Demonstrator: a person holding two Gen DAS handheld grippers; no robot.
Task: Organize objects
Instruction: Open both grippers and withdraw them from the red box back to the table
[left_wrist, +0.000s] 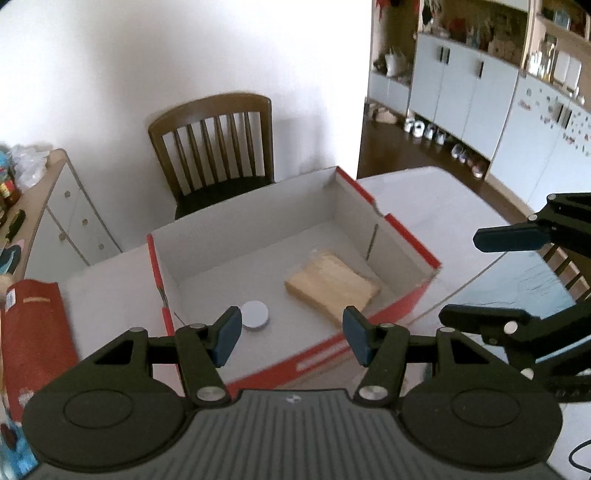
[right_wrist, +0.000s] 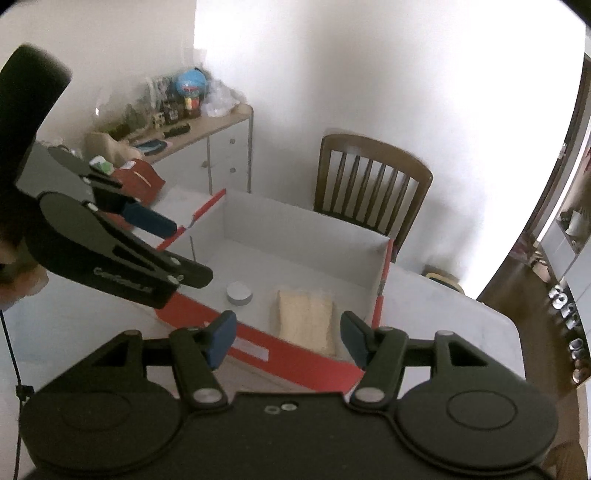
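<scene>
Hovering above the red-and-white box (left_wrist: 406, 236) on the tabletop (left_wrist: 424, 188), left tool (left_wrist: 291, 338) and right tool (right_wrist: 287, 338) gape released, grasping nothing; white disc (left_wrist: 255, 314) and wooden block (left_wrist: 330, 282) lie inside, apart.

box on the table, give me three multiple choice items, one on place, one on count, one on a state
1. Where does the white disc lie?
A. in the box
B. on the chair
C. on the floor

2. How many things lie in the box?
A. none
B. two
C. five

3. How are the left tongs?
A. shut on the disc
B. shut on the wood block
C. open, holding nothing

Answers:
1 A, it rests on the box floor.
2 B, only the disc and the wood block.
3 C, there is a clear gap between the pads.
</scene>
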